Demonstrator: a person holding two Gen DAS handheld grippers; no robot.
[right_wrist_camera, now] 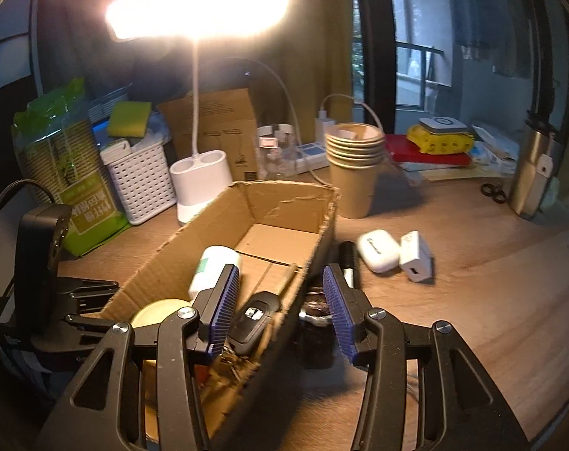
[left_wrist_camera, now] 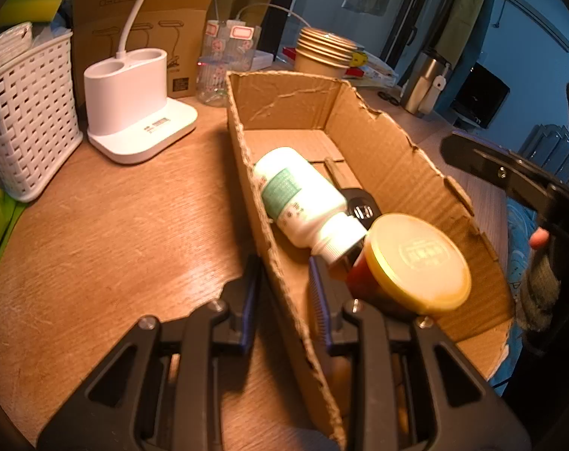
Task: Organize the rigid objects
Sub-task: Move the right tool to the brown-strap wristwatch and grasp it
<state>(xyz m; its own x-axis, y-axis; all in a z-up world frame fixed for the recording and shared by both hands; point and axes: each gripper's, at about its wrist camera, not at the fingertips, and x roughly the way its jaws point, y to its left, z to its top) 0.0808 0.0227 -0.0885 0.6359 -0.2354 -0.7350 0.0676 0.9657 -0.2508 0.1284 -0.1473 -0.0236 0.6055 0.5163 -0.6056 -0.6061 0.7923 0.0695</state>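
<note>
A torn cardboard box lies on the wooden desk. In it are a white pill bottle, a jar with a yellow lid and a black car key. My left gripper is open and straddles the box's left wall. My right gripper is open and straddles the box's right wall. Outside the box lie a white earbud case, a white charger and a black marker.
A white lamp base, a white basket, stacked paper cups, a steel flask and scissors stand around the box. Books and a yellow pack lie behind.
</note>
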